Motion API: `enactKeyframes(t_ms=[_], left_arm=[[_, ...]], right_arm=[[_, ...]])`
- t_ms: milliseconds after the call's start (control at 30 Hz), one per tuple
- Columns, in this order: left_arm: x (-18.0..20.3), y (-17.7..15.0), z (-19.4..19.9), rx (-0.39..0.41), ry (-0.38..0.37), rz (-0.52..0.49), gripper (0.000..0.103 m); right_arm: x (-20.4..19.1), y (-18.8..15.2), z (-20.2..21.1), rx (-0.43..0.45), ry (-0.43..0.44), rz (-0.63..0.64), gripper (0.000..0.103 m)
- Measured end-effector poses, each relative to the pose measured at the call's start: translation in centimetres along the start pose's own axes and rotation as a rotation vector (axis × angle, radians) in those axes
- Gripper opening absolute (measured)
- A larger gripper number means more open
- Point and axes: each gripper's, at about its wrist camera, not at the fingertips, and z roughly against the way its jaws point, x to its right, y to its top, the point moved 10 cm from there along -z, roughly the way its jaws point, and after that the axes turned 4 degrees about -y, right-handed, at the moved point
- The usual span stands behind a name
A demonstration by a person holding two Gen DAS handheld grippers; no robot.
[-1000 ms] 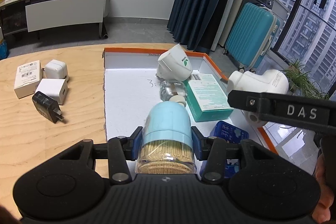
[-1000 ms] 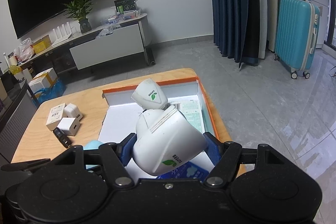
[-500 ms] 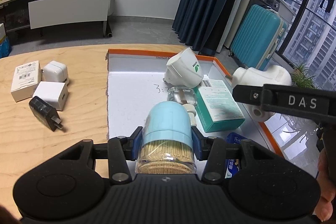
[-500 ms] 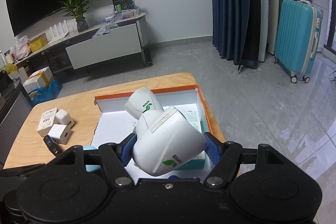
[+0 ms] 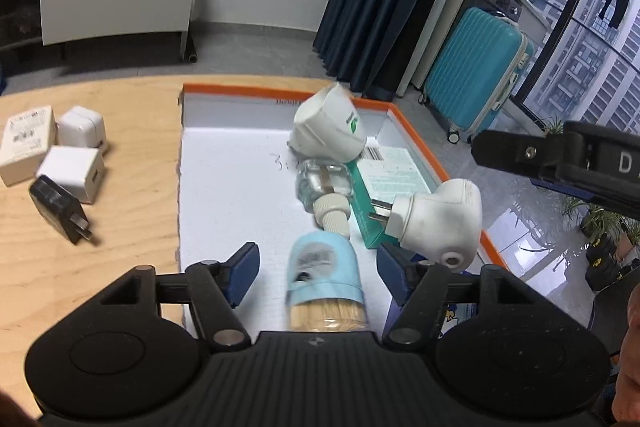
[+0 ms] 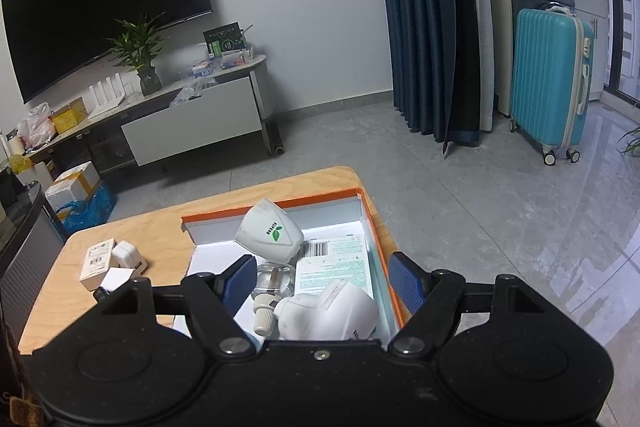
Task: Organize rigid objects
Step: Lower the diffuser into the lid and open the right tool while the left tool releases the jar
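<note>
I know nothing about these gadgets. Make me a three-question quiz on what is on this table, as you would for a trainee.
1. True or false: the pads of the left gripper press on the blue-capped toothpick jar.
2. Where does the green box lie? A) on the bare wood B) in the orange-edged tray C) on the floor
3. Fill in: the black charger lies on the ____, outside the tray.

Key
1. False: the jaws are opening, and the jar sits loose between them.
2. B
3. wooden table
</note>
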Motion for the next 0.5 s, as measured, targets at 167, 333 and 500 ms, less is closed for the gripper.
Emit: enactKeyframes(t_ms=[167,333,500], left_arm=[[-1.2,0.3,1.6,0.014,0.050,0.005,0.067],[-3.0,0.3,3.5,0.025,0.110,0.012,0.073],[-5.8,-0.1,5.7,0.042,0.168,0.039,0.078]], right_arm=[[-0.9,-0.2,0.8,0.001,0.016,0.009,0.086],[-2.7,-0.9,1.1,-0.014,0.042,0.034,0.086],[-4.7,-1.5,1.4,-0.028,0.075,0.058,0.086]])
